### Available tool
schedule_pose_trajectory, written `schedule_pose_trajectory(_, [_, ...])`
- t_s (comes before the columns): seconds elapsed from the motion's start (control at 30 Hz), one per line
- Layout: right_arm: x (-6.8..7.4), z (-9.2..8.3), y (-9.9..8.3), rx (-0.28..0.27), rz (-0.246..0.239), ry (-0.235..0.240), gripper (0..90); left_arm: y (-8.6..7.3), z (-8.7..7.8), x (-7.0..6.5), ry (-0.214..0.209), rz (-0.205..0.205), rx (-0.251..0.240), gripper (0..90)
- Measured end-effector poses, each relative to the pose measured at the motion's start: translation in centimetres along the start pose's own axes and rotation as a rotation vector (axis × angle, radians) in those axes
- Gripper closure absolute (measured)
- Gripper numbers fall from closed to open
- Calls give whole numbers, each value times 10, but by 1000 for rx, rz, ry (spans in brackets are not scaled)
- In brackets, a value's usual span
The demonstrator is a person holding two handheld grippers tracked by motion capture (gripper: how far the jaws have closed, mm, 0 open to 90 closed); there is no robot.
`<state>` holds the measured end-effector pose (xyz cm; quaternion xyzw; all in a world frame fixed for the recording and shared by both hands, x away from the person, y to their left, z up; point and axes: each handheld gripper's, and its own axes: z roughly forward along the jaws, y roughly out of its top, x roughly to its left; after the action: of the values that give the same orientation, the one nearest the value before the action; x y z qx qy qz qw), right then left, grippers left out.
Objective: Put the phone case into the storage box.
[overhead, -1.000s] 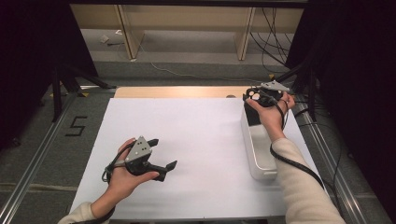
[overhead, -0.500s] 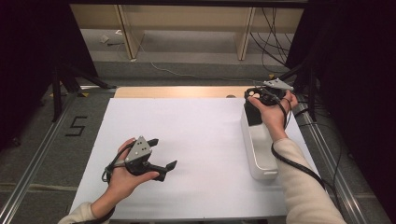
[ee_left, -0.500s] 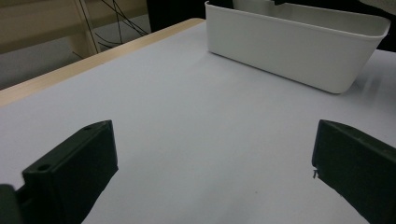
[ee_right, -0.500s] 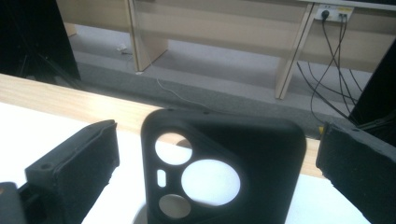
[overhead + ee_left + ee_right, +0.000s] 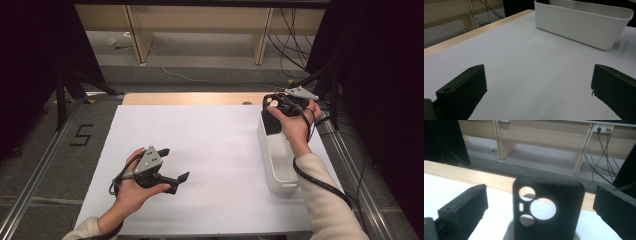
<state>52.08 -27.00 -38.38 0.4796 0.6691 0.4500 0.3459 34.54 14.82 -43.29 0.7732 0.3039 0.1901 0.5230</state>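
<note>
My right gripper hangs over the bin's far end, jaws wide, a black phone case upright between them, untouched. My left gripper rests on the counter, jaws wide and empty.

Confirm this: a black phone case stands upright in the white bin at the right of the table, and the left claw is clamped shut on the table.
Not shut: the left claw is open, jaws wide apart in the left gripper view. The black phone case does stand in the white bin.
</note>
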Motion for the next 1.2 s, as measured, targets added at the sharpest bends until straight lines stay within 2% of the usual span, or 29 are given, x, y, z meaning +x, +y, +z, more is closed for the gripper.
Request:
schedule_pose_trajectory(0.33, [6, -14, 2, -25, -14, 32, 10, 0, 0, 0, 3, -1, 1, 0])
schedule_pose_trajectory(0.93, [24, -45, -4, -34, -53, 222, 24, 0, 0, 0, 0, 1, 0, 0])
schedule_pose_trajectory(1.2, [29, -57, -8, -41, -61, 257, 33, 0, 0, 0, 0, 4, 0, 0])
